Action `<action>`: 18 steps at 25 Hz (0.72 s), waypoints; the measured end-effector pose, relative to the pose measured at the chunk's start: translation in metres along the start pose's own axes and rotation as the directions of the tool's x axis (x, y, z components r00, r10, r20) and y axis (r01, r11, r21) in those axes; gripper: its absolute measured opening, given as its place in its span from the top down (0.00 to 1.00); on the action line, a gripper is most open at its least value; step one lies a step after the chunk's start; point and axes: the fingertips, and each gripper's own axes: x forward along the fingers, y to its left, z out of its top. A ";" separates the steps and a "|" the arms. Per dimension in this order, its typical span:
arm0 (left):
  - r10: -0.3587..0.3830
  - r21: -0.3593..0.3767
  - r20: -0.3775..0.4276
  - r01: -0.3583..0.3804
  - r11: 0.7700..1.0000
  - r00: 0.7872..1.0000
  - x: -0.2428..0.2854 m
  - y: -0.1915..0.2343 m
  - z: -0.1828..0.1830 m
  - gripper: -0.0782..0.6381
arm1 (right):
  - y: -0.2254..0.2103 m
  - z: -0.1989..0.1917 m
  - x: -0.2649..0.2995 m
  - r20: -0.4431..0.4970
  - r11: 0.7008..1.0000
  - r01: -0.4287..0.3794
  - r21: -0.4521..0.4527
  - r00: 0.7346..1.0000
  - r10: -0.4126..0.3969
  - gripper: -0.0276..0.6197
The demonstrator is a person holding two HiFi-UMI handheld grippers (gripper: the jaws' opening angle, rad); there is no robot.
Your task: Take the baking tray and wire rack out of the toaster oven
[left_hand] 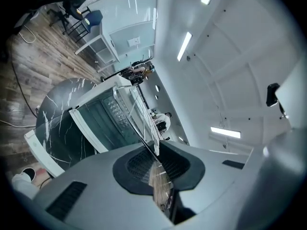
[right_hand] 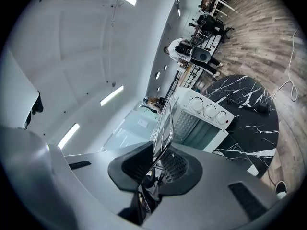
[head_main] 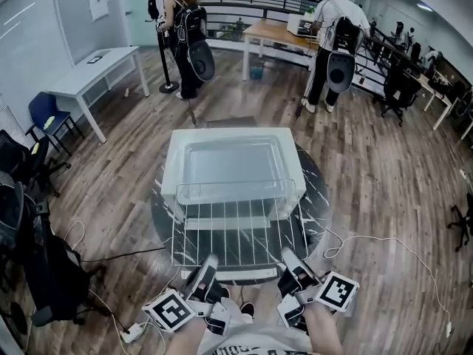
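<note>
A white toaster oven [head_main: 176,170] stands on a round black marble table [head_main: 314,191], its glass door [head_main: 244,274] folded down toward me. A shallow baking tray [head_main: 233,161] lies on the oven's top. The wire rack [head_main: 236,224] hangs level in front of the oven, above the open door. My left gripper [head_main: 211,263] is shut on the rack's near-left edge, and my right gripper [head_main: 288,256] is shut on its near-right edge. In the left gripper view the rack's wire [left_hand: 140,116] runs between the shut pads of the left gripper [left_hand: 154,152]. In the right gripper view the rack [right_hand: 165,121] is pinched by the right gripper [right_hand: 158,158].
Two people with backpacks [head_main: 185,28] [head_main: 336,35] stand at the far end of the room. A white desk [head_main: 96,72] and chairs [head_main: 44,117] are at the left. Cables [head_main: 384,246] and a power strip [head_main: 133,333] lie on the wooden floor beside the table.
</note>
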 end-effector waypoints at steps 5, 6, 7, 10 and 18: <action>0.019 0.001 -0.022 -0.019 1.000 1.000 0.018 0.004 0.012 0.85 | -0.008 0.009 0.017 -0.013 0.999 0.033 0.019 0.999 -0.032 0.90; 0.020 -0.003 -0.025 -0.020 1.000 0.999 0.022 0.005 0.015 0.85 | -0.010 0.011 0.021 -0.014 0.999 0.040 0.023 0.999 -0.039 0.90; 0.022 -0.007 -0.028 -0.022 1.000 0.999 0.026 0.005 0.017 0.85 | -0.011 0.013 0.025 -0.013 0.998 0.045 0.031 0.999 -0.044 0.90; 0.033 0.014 -0.047 -0.033 0.999 0.998 0.035 0.008 0.025 0.85 | -0.013 0.015 0.035 -0.012 0.995 0.058 0.076 0.998 -0.058 0.90; 0.057 0.006 -0.079 -0.057 0.998 0.995 0.055 0.017 0.033 0.85 | -0.025 0.021 0.049 -0.020 0.990 0.105 0.099 0.994 -0.103 0.90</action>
